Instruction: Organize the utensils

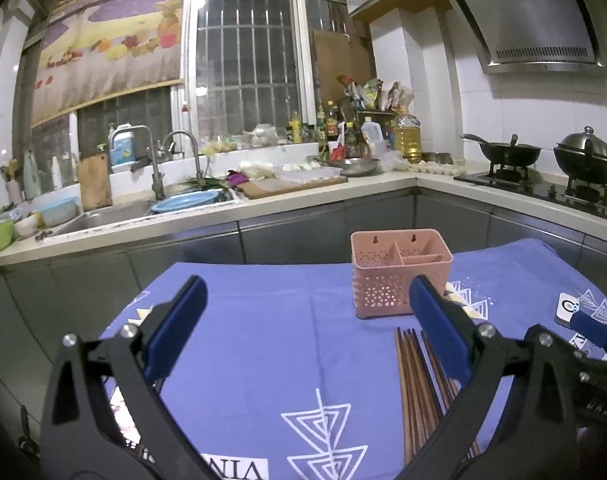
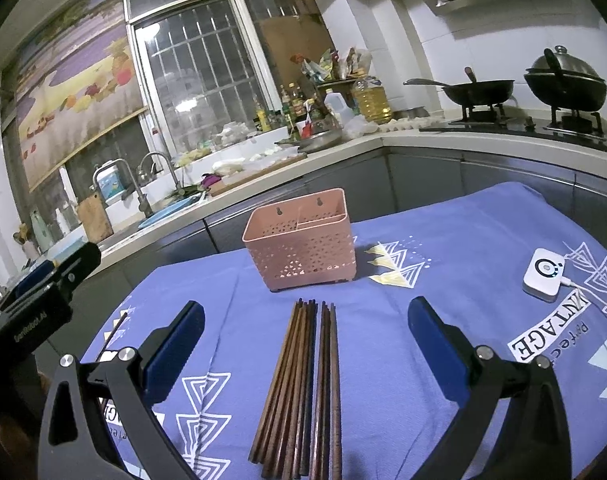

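Several dark wooden chopsticks (image 2: pixel 303 384) lie in a bundle on the blue tablecloth (image 2: pixel 443 248), pointing at a pink perforated utensil holder (image 2: pixel 303 248) with divided compartments. My right gripper (image 2: pixel 306 338) is open and empty, its jaws to either side of the chopsticks and above them. My left gripper (image 1: pixel 303 320) is open and empty, left of the chopsticks (image 1: pixel 415 392) and short of the holder (image 1: pixel 399 276). The right gripper's finger (image 1: pixel 591 326) shows at the right edge of the left wrist view.
A small white device (image 2: pixel 543 274) with a cable lies on the cloth at the right. Behind the table run a kitchen counter (image 1: pixel 263 206) with a sink (image 1: pixel 103 216), bottles, and a stove (image 1: pixel 543 190) with two woks.
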Motion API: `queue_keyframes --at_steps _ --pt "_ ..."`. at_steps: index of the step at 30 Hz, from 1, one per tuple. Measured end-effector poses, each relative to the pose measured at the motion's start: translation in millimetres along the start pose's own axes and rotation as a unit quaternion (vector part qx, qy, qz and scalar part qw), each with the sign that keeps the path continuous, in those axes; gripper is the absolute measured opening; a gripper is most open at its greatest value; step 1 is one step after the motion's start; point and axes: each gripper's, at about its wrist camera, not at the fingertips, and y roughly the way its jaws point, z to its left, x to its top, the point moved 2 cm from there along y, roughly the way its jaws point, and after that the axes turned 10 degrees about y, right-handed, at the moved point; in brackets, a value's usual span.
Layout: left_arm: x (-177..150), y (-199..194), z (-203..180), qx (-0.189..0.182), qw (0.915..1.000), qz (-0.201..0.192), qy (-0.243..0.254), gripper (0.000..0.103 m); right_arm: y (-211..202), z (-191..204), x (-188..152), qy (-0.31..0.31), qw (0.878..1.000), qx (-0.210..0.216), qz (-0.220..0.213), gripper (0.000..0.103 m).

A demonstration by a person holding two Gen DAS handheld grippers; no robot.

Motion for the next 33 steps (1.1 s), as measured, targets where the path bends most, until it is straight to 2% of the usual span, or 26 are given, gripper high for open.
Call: queue_keyframes --at_steps 33 --pt "-0.6 1.4 -7.5 -0.004 0.9997 0.004 0.022 0.097 1.5 2.6 1.6 0.002 1.000 0.008 0.011 0.100"
